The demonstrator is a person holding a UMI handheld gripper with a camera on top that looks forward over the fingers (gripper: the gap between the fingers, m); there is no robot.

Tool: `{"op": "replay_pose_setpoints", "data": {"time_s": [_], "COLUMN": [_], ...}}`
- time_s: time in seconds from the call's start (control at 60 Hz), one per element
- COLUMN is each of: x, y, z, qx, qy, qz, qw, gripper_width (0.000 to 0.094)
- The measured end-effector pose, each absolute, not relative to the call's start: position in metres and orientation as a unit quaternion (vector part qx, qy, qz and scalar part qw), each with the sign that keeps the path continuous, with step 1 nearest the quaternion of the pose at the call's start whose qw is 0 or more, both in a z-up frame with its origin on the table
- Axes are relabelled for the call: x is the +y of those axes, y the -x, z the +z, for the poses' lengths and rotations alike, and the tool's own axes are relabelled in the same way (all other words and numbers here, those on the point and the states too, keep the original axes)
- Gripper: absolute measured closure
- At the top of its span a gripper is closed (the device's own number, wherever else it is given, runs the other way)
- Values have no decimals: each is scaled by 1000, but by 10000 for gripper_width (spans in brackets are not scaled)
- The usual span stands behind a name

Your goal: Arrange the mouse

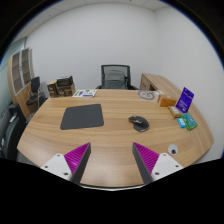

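Observation:
A dark grey mouse [137, 123] lies on the wooden table [105, 140], to the right of a dark rectangular mouse mat [83, 117]. The two are apart, with bare wood between them. My gripper [112, 160] hovers over the table's near edge, well short of the mouse, which sits beyond the right finger. The fingers [150, 160] stand wide apart, magenta pads facing inward, with nothing between them.
A black office chair [116, 76] stands behind the table's far side. A purple box [185, 99] and a teal item [184, 120] sit at the right end, a small white object [172, 150] near the right finger. Books [62, 88] and papers [85, 93] lie at the far left.

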State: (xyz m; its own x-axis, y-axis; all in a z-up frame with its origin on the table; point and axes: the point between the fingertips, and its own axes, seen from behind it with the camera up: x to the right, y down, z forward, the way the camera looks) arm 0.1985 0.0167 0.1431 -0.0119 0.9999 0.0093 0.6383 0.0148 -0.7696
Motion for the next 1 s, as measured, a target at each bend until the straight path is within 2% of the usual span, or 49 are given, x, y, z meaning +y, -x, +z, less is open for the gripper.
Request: {"op": "replay_pose_setpoints", "data": {"time_s": [0.2,0.567,1.0], "x": [64,150,188], "y": [-189,-168,-85], "z": [139,108,61], "qx": [-637,-627,-629], "qy": [641,652,648], "qz": [286,267,263], "qw": [319,333,340], "gripper_width": [76,73,74]}}
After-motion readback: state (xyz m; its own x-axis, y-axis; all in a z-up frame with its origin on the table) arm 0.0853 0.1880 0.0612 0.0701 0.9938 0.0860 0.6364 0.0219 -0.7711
